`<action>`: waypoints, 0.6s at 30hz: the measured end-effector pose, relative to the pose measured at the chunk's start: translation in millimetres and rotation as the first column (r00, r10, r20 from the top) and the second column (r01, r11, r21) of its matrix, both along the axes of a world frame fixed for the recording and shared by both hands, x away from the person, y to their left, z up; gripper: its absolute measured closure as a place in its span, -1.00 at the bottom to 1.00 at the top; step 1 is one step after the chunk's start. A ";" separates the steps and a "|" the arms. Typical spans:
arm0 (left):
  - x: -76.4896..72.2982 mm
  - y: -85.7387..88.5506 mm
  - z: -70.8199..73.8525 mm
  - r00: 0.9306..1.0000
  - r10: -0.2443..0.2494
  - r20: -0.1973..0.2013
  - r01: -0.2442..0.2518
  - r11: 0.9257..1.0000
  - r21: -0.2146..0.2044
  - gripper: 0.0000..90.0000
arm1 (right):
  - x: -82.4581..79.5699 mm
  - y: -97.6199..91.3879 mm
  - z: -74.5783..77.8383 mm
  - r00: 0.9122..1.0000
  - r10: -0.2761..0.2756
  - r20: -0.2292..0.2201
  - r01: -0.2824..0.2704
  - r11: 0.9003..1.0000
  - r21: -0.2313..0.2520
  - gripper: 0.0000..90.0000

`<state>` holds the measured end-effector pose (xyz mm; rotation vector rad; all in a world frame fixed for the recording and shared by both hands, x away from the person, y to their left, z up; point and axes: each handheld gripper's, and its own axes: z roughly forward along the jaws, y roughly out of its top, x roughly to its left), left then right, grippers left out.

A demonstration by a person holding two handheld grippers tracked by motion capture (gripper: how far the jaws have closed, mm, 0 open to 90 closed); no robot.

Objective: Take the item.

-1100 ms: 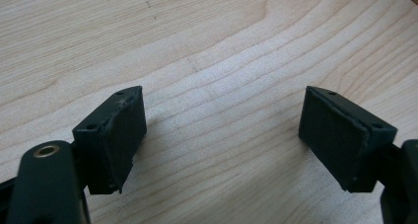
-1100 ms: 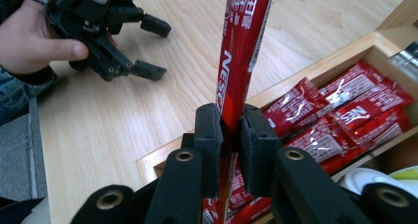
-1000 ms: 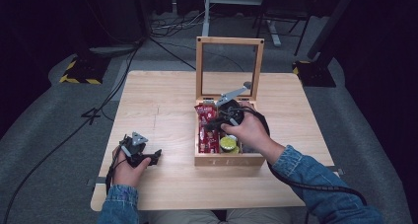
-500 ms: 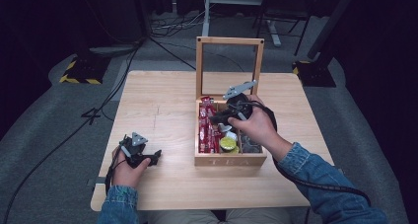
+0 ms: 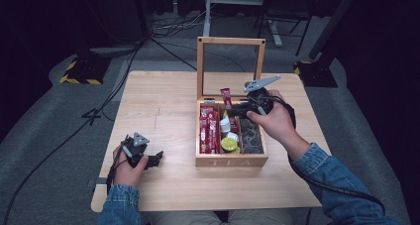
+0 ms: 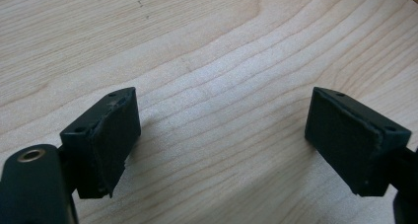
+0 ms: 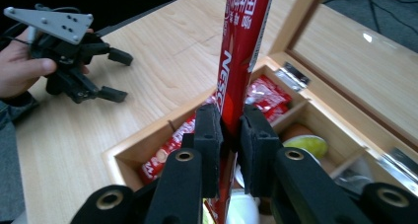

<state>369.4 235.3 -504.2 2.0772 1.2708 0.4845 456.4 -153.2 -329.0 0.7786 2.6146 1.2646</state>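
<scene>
A wooden tea box point(image 5: 232, 161) stands open at mid-table, its glass lid point(image 5: 231, 40) upright. My right gripper point(image 5: 236, 111) hovers over the box's far side, shut on a long red coffee sachet point(image 5: 226, 97) that stands upright out of it. In the right gripper view the sachet point(image 7: 244, 46) rises between the pads of that gripper point(image 7: 230, 135), above the box point(image 7: 148, 135). My left gripper point(image 5: 154, 159) rests on the table at the front left. Its jaws have just been opening and stand apart with nothing between them; in the left gripper view point(image 6: 222, 135) bare wood lies between them.
More red sachets point(image 5: 208, 128) fill the box's left compartment. A yellow-green round capsule point(image 5: 229, 143) sits in the middle one and dark packets point(image 5: 250, 136) in the right. Cables and stands lie on the floor beyond the table's point(image 5: 158, 101) far edge.
My right gripper has lifted and drifted to the right over the box, drawing the red sachet up out of it. The left hand has stayed where it was.
</scene>
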 end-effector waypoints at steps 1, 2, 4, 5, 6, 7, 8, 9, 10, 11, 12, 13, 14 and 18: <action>0.0 0.0 -0.1 1.000 0.000 0.001 0.000 1.000 -0.001 -0.69 | 0.7 -3.9 0.5 1.000 -0.012 0.002 0.012 1.000 0.002 0.78; 0.0 -0.1 0.0 1.000 0.001 0.000 -0.001 1.000 0.000 -0.69 | 1.6 -8.1 1.0 1.000 -0.020 0.002 0.020 1.000 0.002 0.78; 0.0 -0.1 0.0 1.000 0.000 0.000 0.000 1.000 0.001 -0.69 | 3.3 -16.6 1.8 0.999 -0.039 0.006 0.039 0.999 0.005 0.78; 0.0 -0.1 -0.1 1.000 0.000 0.001 0.000 1.000 0.000 -0.69 | 4.0 -20.8 2.5 0.999 -0.048 0.006 0.048 0.999 0.006 0.78; 0.0 -0.1 0.0 1.000 0.000 0.001 0.000 1.000 0.000 -0.69 | 4.6 -24.9 3.4 0.998 -0.058 0.006 0.058 0.998 0.007 0.78; 0.0 -0.1 0.0 1.000 0.000 0.000 0.000 1.000 0.001 -0.69 | 5.2 -28.7 4.3 0.998 -0.065 0.010 0.065 0.998 0.008 0.78; 0.0 -0.1 -0.1 1.000 0.000 0.001 0.000 1.000 0.000 -0.69 | 5.4 -32.4 5.3 0.997 -0.073 0.010 0.073 0.997 0.008 0.78; 0.0 -0.1 0.0 1.000 0.000 0.000 0.000 1.000 0.001 -0.69 | 5.6 -35.7 6.4 0.997 -0.076 0.012 0.076 0.997 0.010 0.78; 0.0 -0.1 0.0 1.000 0.000 0.000 0.000 1.000 0.001 -0.69 | 5.5 -38.8 7.5 0.997 -0.080 0.014 0.080 0.997 0.009 0.78; 0.0 -0.1 -0.1 1.000 0.000 0.001 0.000 1.000 0.000 -0.69 | 5.4 -41.7 8.5 0.996 -0.084 0.016 0.084 0.996 0.008 0.78; 0.0 -0.1 -0.1 1.000 0.001 0.001 -0.001 1.000 0.000 -0.69 | 5.5 -44.7 9.5 0.996 -0.091 0.019 0.091 0.996 0.009 0.78; 0.0 -0.1 -0.1 1.000 0.001 0.001 -0.001 1.000 0.000 -0.69 | 5.7 -47.7 10.2 0.995 -0.095 0.021 0.095 0.995 0.010 0.78; 0.0 -0.1 -0.1 1.000 0.000 0.001 0.000 1.000 0.000 -0.69 | 5.8 -50.7 10.9 0.995 -0.100 0.023 0.100 0.995 0.009 0.78; 0.0 -0.1 -0.1 1.000 0.000 0.000 0.000 1.000 0.000 -0.69 | 7.4 -63.5 11.3 0.992 -0.128 0.023 0.128 0.992 0.008 0.78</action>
